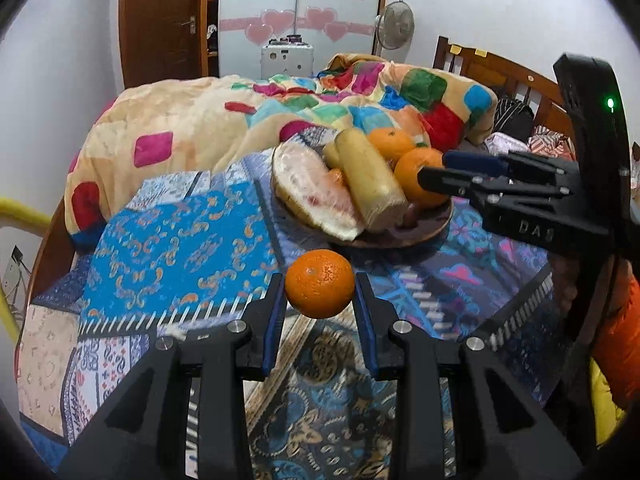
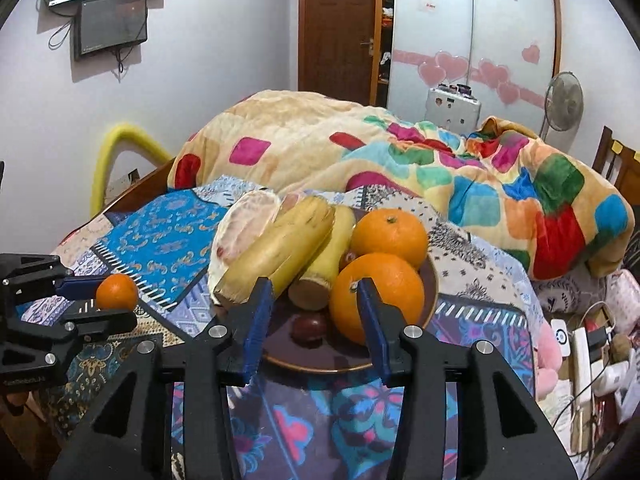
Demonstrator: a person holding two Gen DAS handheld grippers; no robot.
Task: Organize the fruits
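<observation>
Nearest, the left gripper (image 1: pixel 320 280) is clamped on a small round orange tangerine (image 1: pixel 320 289), lifted above the patterned blue patchwork bedspread (image 1: pixel 180 240). Just beyond, the right gripper (image 2: pixel 316 300) hangs with fingers apart and nothing between them, over the near rim of the dark round plate (image 2: pixel 320 364). The step looks like carrying the tangerine to the plate; next it needs a free spot beside the two large oranges (image 2: pixel 380 292). Only the right wrist view shows the small dark red fruit (image 2: pixel 310 326) on the plate.
</observation>
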